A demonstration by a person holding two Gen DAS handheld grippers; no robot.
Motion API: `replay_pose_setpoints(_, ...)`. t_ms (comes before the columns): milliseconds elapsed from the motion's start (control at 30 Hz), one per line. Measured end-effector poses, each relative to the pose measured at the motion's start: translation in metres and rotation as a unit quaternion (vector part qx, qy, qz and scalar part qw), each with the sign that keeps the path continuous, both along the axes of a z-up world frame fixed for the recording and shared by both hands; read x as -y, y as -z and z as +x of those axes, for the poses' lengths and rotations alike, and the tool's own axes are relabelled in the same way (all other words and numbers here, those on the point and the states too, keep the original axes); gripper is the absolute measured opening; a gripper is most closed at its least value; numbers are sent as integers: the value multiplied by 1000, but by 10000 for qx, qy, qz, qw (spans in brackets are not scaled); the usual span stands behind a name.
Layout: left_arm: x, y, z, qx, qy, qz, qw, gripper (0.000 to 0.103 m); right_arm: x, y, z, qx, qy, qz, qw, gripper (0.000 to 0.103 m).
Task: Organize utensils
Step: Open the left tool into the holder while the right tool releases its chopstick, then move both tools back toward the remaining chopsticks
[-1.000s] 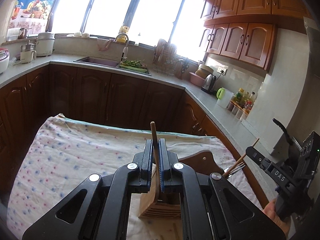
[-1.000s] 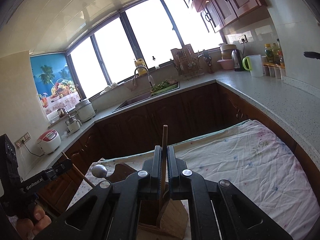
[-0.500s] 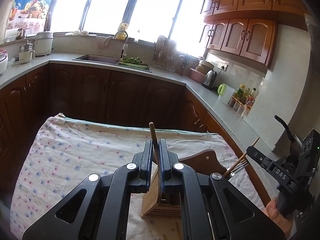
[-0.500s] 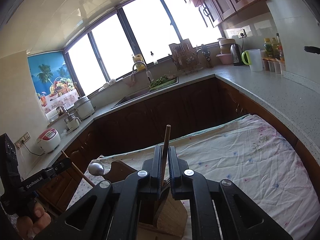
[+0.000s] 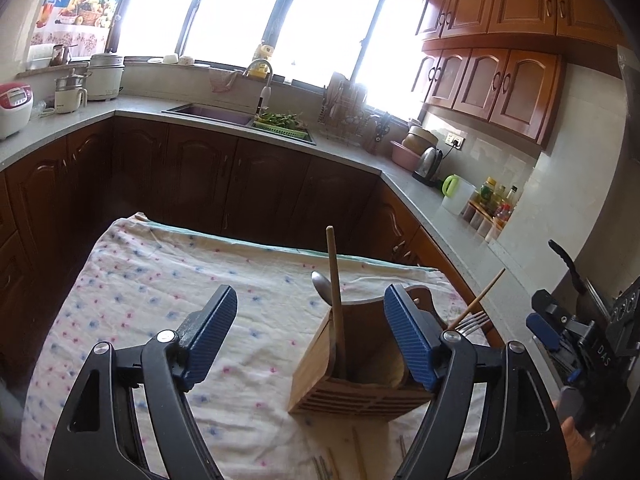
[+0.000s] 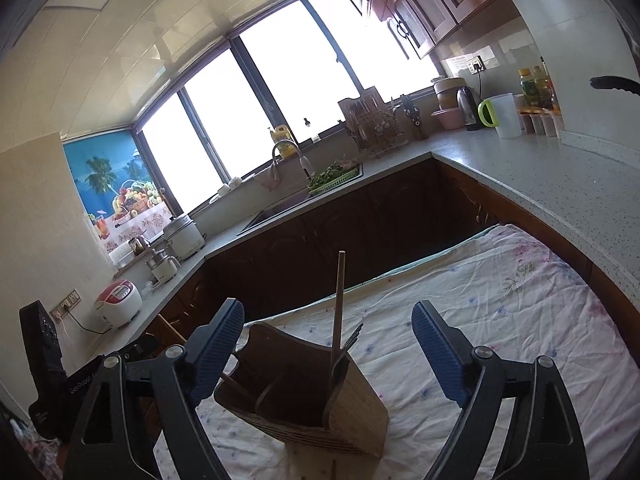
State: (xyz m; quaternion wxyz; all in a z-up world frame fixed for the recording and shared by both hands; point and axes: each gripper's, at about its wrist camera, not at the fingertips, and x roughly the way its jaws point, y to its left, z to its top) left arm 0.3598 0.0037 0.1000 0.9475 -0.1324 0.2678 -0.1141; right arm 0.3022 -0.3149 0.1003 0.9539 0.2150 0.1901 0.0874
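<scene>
A wooden utensil holder (image 5: 360, 376) (image 6: 304, 392) stands on the cloth-covered table (image 5: 152, 304). A wooden chopstick (image 5: 335, 304) stands upright in its near compartment; a metal spoon (image 5: 322, 286), another chopstick (image 5: 478, 300) and a fork (image 5: 474, 322) stand in the others. In the right wrist view a chopstick (image 6: 339, 304) and fork tines (image 6: 352, 338) rise from the holder. My left gripper (image 5: 310, 334) is open and empty just above the holder. My right gripper (image 6: 328, 344) is open and empty above it too, and also shows in the left wrist view (image 5: 576, 344).
More loose utensils (image 5: 340, 464) lie on the cloth in front of the holder. Kitchen counters (image 6: 560, 176) wrap around the table, with a sink (image 5: 212, 114), a kettle (image 5: 428, 160), a jug (image 5: 456, 196) and rice cookers (image 5: 14, 104).
Both grippers were shut on wooden chopsticks above the holder; both have opened wide and the chopsticks now stand in the holder on their own.
</scene>
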Motion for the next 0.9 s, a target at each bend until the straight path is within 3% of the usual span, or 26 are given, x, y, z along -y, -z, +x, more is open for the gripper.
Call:
replay_pose_setpoints(500, -33, 64, -79, -930, -280, 36, 9953, 80, 6, 44, -82, -644, -77, -133, 9978, 89)
replay_pose_setpoints(900, -28, 111, -131, -1514, -196, 31, 9883, 80, 6, 94, -137, -1248, 5, -347, 9916, 89)
